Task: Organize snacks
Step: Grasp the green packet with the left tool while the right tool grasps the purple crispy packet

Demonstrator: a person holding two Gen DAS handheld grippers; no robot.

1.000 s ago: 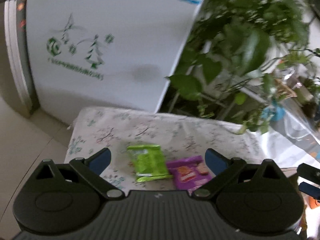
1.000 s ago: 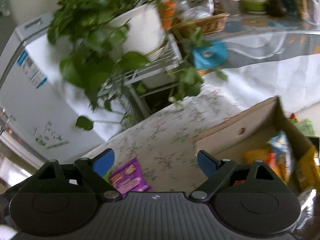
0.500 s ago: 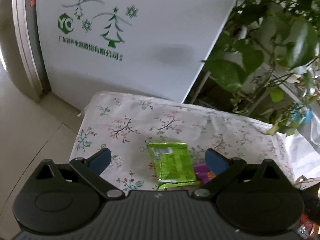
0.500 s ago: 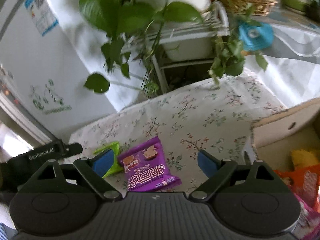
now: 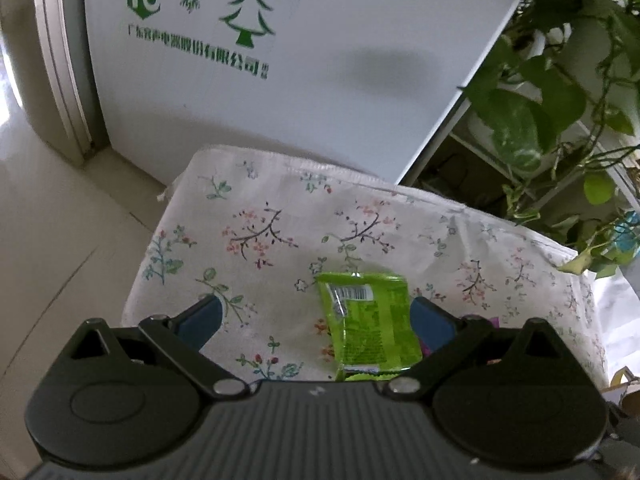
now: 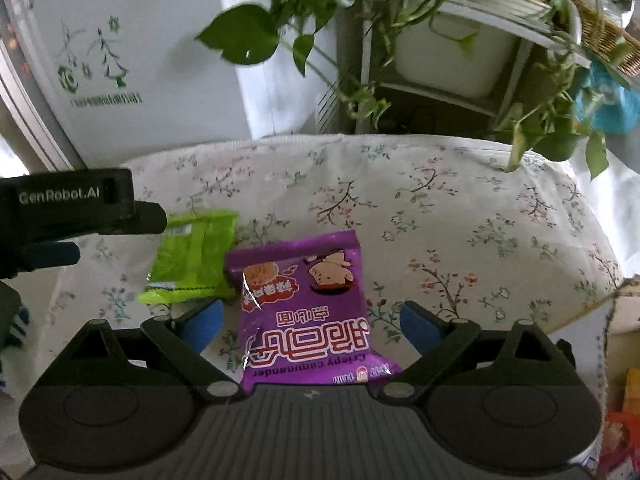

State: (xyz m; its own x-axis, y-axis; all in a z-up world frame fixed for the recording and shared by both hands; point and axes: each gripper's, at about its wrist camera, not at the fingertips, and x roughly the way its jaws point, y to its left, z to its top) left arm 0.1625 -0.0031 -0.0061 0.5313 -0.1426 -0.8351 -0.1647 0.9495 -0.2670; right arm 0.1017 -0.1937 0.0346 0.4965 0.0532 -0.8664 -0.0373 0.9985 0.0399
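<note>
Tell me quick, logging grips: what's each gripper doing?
Left gripper: open, over green packet.
Right gripper: open, just widened, purple packet between fingers, ungripped.
</note>
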